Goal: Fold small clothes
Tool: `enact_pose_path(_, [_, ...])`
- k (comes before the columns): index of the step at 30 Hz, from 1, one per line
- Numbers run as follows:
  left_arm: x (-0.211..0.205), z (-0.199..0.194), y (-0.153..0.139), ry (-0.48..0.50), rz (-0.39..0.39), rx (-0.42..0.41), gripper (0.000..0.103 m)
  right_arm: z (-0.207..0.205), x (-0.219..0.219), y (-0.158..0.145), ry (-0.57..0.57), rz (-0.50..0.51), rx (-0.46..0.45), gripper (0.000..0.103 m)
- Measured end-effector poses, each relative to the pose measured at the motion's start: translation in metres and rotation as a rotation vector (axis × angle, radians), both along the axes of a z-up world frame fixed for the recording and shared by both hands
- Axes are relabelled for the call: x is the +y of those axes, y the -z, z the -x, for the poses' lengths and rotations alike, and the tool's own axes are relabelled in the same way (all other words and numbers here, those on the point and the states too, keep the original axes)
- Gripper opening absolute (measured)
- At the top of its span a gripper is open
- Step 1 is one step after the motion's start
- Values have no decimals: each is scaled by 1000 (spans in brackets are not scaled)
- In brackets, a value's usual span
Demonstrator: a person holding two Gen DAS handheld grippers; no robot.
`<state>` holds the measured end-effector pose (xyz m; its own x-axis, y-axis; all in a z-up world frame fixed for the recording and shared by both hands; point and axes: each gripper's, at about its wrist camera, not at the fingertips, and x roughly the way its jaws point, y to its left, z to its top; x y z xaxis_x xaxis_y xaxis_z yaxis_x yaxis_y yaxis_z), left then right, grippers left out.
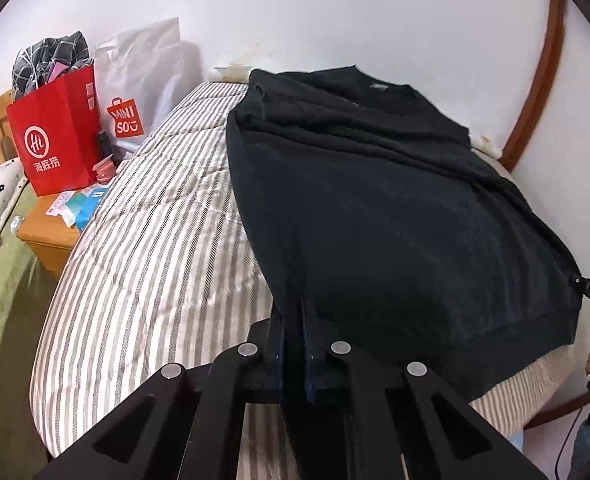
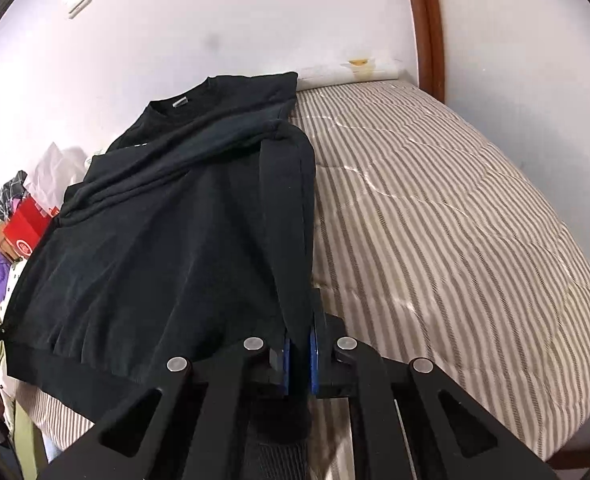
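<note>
A striped bed carries a black sweatshirt laid flat, collar toward the far wall and hem at the near edge, its long axis running away from both grippers. The left gripper is clamped on the hem's left corner, the right gripper on the right corner, each equally near, so a fold would likely carry the hem up toward the collar. Only the left view shows the red paper bag on the nightstand in full; only the right view shows the sleeve folded across the chest
</note>
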<state>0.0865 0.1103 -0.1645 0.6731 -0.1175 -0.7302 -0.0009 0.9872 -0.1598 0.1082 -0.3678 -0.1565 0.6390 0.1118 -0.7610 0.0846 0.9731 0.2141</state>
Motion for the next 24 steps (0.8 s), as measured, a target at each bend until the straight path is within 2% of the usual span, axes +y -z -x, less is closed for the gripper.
enact_pose_path(5, [-3,16,-14,40,5,-43,7,20,0,-19,-26,15,-42,7])
enact_pose_path(10, [2,5,-33,48,50,-82,7,12,2,-42,-32,5,-94,7])
enact_pose_path(16, [5,-22,-64,40,59,-158,7,-21,1,-80,-42,-47,-183,7])
enact_pose_path(21, [8,-62,-90,-6,25,-223,7,-65,2,-107,-40,-43,-231,7])
enact_pose_path(24, [13,-89,-98,-34,36,-239,7,-98,0,-118,-40,-51,-248,7])
